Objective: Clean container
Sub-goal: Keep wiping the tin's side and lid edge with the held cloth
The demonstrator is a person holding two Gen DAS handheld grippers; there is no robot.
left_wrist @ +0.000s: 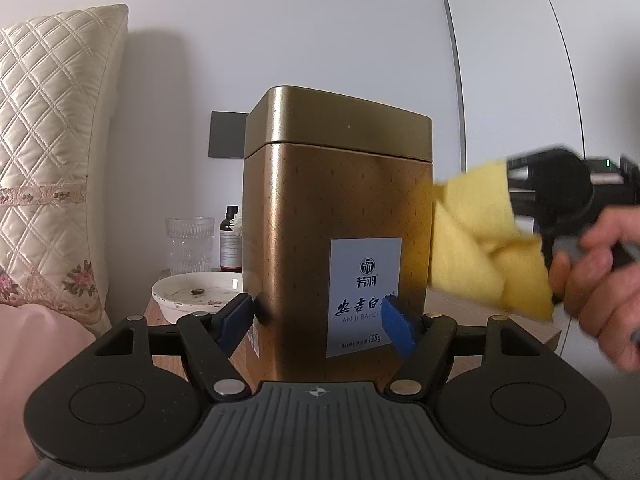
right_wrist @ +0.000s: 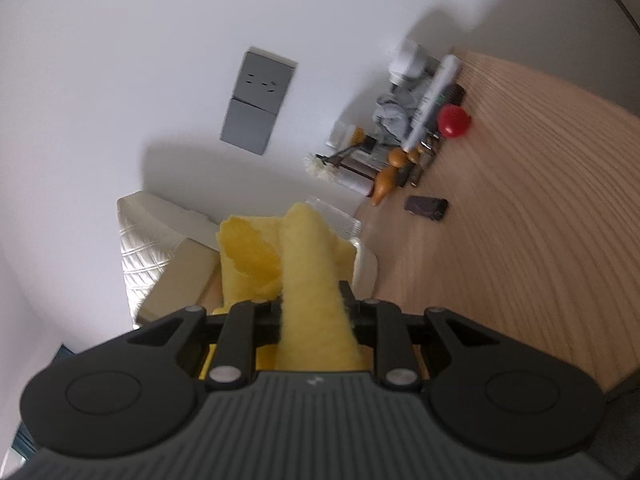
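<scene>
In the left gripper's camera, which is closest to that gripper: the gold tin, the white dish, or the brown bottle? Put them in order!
1. Gold tin: clamped between the left gripper fingers.
2. White dish: behind, to the left.
3. Brown bottle: farthest, beyond the dish by the wall.

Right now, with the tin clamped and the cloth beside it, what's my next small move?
Probably sweep the right tongs leftward so the yellow cloth rubs the gold tin's right side. The cloth sits at that edge, and the left tongs clamp the tin's base.
</scene>
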